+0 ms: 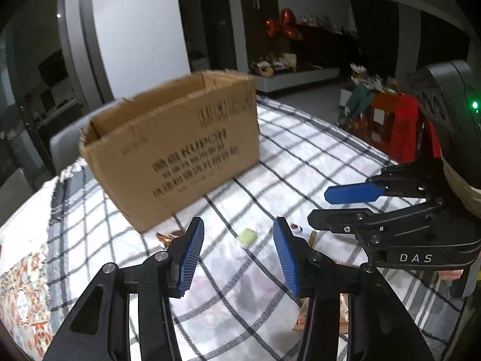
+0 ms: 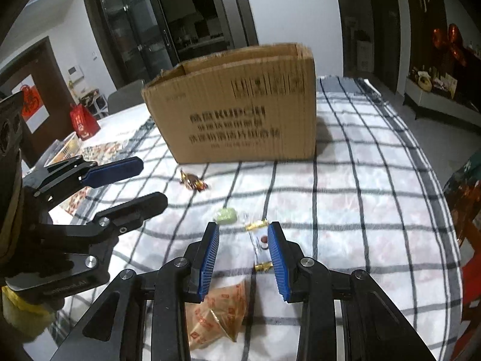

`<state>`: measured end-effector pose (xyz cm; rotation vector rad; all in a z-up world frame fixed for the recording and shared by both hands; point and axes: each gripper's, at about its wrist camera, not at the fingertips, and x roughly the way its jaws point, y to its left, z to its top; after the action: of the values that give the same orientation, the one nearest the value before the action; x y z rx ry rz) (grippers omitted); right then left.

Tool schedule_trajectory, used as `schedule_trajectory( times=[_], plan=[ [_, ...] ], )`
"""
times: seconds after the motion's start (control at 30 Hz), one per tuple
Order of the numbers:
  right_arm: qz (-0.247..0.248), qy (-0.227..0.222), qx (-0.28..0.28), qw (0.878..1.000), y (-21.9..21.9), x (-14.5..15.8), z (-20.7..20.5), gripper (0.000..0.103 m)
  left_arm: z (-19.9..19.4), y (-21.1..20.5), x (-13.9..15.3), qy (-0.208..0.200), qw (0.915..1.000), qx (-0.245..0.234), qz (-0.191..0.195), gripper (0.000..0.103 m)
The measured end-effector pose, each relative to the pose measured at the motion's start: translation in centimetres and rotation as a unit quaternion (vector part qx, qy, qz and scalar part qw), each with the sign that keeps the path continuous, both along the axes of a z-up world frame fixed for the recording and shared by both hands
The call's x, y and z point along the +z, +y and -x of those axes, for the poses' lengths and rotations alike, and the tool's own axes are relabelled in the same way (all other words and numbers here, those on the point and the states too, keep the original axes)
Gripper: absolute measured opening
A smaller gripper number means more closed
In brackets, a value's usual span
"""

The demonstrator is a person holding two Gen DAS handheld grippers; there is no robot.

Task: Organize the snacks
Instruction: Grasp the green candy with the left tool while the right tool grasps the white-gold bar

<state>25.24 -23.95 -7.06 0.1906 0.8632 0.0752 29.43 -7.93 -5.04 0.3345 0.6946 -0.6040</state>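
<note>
An open cardboard box (image 1: 177,147) (image 2: 240,111) stands on the checked tablecloth. Small snacks lie in front of it: a red-gold wrapped candy (image 2: 194,181) (image 1: 168,237), a pale green packet (image 2: 225,216) (image 1: 248,236), a clear packet with gold ends (image 2: 261,245), and a tan wrapper with red print (image 2: 218,313) (image 1: 323,313). My left gripper (image 1: 239,255) is open and empty above the cloth; it shows in the right wrist view (image 2: 150,180). My right gripper (image 2: 243,260) is open and empty, hovering over the tan wrapper and clear packet; it shows in the left wrist view (image 1: 324,207).
The round table (image 2: 375,180) carries a checked cloth and a patterned mat (image 1: 24,285) at the left. A red gift bag (image 2: 83,121) and a tray (image 2: 64,149) stand at its far left. A grey chair (image 1: 64,147) is behind the box. Red boxes (image 1: 393,126) stand beyond the table's right edge.
</note>
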Motion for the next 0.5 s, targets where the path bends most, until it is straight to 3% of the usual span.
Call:
schedule_trajectory(
  times=[0.5],
  plan=[
    [-0.007, 0.056, 0.008, 0.998, -0.4, -4.5, -2.1, 0.034, -4.2, -1.6, -5.4, 0.077, 0.996, -0.041, -0.022, 0.038]
  ],
)
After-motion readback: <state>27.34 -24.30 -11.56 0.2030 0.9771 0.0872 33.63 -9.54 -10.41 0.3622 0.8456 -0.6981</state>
